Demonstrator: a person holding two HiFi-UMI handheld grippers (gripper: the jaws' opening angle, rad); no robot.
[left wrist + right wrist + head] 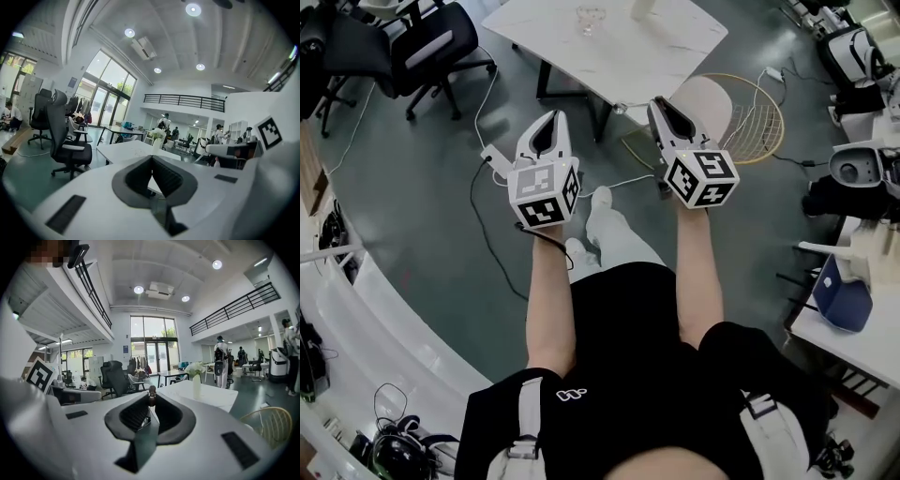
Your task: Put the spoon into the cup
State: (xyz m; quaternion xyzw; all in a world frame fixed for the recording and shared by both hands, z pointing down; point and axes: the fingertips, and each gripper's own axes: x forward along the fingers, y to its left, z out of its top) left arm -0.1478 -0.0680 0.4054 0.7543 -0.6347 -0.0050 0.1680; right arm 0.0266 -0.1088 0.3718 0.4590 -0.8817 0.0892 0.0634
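A clear glass cup [590, 19] stands on the white table [623, 56] ahead, beside a white vase [643, 7]. I hold both grippers out over the floor, short of the table. My right gripper [658, 102] is shut on the spoon; its brown handle tip [151, 391] pokes out between the jaw tips, with a shiny stretch further in. The vase with flowers [196, 379] shows beyond it in the right gripper view. My left gripper [551, 115] has its jaws meeting at the tips [151, 159], with nothing between them. The cup is not discernible in either gripper view.
A black office chair [417, 42] stands left of the table and a wicker chair [752, 114] at its right. Cables [487, 202] trail over the grey floor. Desks with equipment [853, 300] line the right side. Several people stand far off in the hall.
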